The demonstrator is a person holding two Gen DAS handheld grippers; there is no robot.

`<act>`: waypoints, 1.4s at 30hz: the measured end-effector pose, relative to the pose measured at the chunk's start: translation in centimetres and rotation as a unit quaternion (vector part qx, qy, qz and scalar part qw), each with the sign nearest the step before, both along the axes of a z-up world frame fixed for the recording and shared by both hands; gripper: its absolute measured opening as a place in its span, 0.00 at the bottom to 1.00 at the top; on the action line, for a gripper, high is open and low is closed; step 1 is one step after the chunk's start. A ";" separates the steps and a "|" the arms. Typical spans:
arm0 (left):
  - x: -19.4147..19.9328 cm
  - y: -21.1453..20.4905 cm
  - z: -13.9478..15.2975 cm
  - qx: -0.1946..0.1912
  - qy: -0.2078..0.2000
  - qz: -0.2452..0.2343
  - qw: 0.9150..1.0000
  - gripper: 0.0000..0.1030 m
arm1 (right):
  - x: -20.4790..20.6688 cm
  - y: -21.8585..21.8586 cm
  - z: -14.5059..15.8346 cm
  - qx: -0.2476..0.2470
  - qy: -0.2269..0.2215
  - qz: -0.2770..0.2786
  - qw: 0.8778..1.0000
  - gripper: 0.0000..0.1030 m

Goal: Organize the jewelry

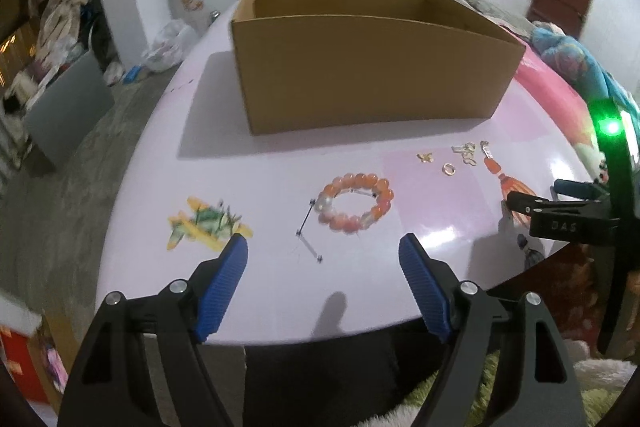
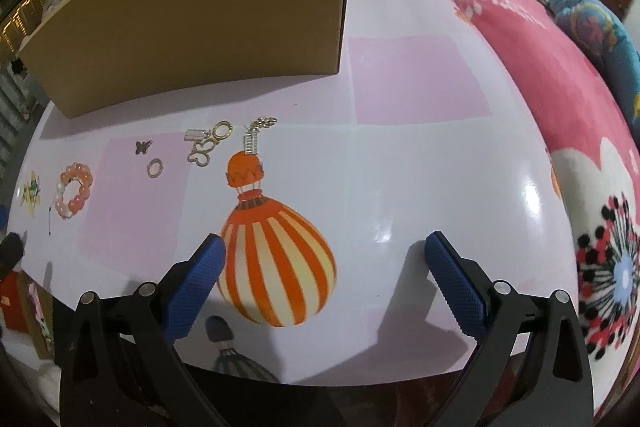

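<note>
An orange bead bracelet [image 1: 355, 203] lies on the glossy pink table [image 1: 280, 155], just ahead of my left gripper [image 1: 323, 251], which is open with nothing between its blue pads. To the right lie a small gold ring [image 1: 449, 169], a butterfly charm [image 1: 425, 157] and a gold chain cluster [image 1: 466, 151]. The open cardboard box [image 1: 372, 67] stands behind them. In the right wrist view my right gripper [image 2: 325, 245] is open and empty over a printed orange balloon; the ring [image 2: 154, 167], chain cluster [image 2: 210, 141], a second chain [image 2: 256, 135] and bracelet [image 2: 74, 189] lie ahead to its left.
A pink floral blanket [image 2: 540, 75] borders the table's right side. The table's near edge [image 1: 360, 331] curves just under my left gripper. A thin black line mark [image 1: 306, 227] sits left of the bracelet. Clutter and a grey bin [image 1: 68, 115] stand on the floor at left.
</note>
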State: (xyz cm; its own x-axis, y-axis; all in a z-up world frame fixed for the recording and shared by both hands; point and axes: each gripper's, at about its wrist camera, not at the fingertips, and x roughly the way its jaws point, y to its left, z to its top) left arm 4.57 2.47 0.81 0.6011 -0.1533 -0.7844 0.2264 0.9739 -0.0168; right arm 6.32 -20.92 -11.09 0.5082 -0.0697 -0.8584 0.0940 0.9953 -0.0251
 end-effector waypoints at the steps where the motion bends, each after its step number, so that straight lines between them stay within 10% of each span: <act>1: 0.4 -0.3 -0.2 0.008 -0.002 -0.004 1.000 0.74 | 0.0 0.2 0.0 0.001 0.001 -0.003 1.000 0.92; 12: 6.3 -1.0 -3.0 0.092 0.009 -0.018 0.996 0.74 | -0.5 0.8 0.0 0.006 0.003 -0.023 1.000 0.92; 28: 8.7 2.5 -1.9 0.071 -0.007 0.036 0.997 0.75 | -0.9 0.7 -0.1 0.006 -0.012 -0.021 1.000 0.92; 33: 6.6 1.5 0.4 0.023 -0.039 -0.014 0.999 0.75 | -1.3 0.8 -0.1 0.005 -0.020 -0.021 1.000 0.92; 42: 3.9 -5.3 -1.6 -0.016 0.033 -0.158 0.987 0.77 | -1.6 0.9 -0.1 0.004 -0.028 -0.020 0.999 0.92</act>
